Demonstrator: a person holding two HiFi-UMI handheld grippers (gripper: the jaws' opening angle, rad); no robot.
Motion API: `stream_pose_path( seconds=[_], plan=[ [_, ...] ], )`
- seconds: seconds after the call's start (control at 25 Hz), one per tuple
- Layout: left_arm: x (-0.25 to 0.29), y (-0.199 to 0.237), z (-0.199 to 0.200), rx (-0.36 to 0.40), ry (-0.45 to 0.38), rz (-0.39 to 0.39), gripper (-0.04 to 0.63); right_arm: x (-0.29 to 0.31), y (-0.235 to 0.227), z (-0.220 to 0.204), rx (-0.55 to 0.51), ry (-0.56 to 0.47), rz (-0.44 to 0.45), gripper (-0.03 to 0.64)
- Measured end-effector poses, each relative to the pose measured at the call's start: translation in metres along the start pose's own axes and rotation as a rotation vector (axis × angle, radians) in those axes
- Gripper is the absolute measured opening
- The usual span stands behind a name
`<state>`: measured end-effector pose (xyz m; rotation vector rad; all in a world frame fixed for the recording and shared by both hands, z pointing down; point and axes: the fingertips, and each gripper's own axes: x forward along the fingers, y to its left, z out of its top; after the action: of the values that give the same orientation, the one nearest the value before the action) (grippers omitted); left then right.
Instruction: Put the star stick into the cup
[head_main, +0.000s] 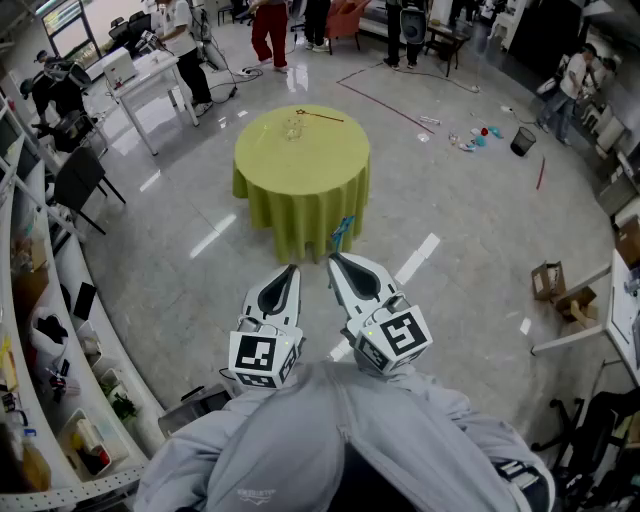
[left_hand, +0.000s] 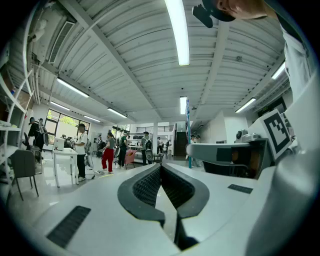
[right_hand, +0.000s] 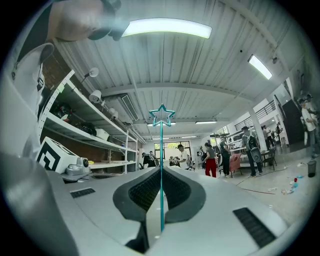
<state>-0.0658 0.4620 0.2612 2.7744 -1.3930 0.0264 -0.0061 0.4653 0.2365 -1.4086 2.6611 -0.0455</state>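
Far ahead on one round table (head_main: 300, 165), draped in yellow-green cloth, one clear cup (head_main: 293, 127) is seen; its contents cannot be made out. One thin dark stick (head_main: 322, 117) is laid near it. One teal star stick (right_hand: 161, 150) is clamped between the closed jaws of the right gripper (right_hand: 161, 170), well apart from the cup. The left gripper (left_hand: 161, 166) is closed on nothing. Bare floor (head_main: 200, 260) is seen between grippers and table, with several people (head_main: 270, 30) beyond.

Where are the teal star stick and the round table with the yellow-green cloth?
teal star stick (right_hand: 161, 150): right gripper view, on its shaft.
round table with yellow-green cloth (head_main: 300, 162): head view, on the bare cloth top.
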Motion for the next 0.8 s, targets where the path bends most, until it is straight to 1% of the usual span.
stream_pose_path(
  seconds=[0.16,0.52,0.68,0.8],
  plan=[
    [0.003,-0.005,0.001,0.007,-0.005,0.002,0.018,-0.003,-0.003,0.002,-0.01,-0.005,0.012,0.037],
    [0.014,-0.014,-0.005,0.019,0.005,0.019,0.017,-0.006,-0.017,-0.002,0.011,-0.007,0.027,0.037],
    [0.016,-0.008,-0.009,0.018,0.019,0.036,0.017,-0.001,-0.021,-0.006,0.047,-0.01,0.032,0.037],
    [0.022,0.007,-0.016,0.01,0.027,0.044,0.017,0.012,-0.025,-0.013,0.064,-0.009,0.027,0.037]
  ],
)
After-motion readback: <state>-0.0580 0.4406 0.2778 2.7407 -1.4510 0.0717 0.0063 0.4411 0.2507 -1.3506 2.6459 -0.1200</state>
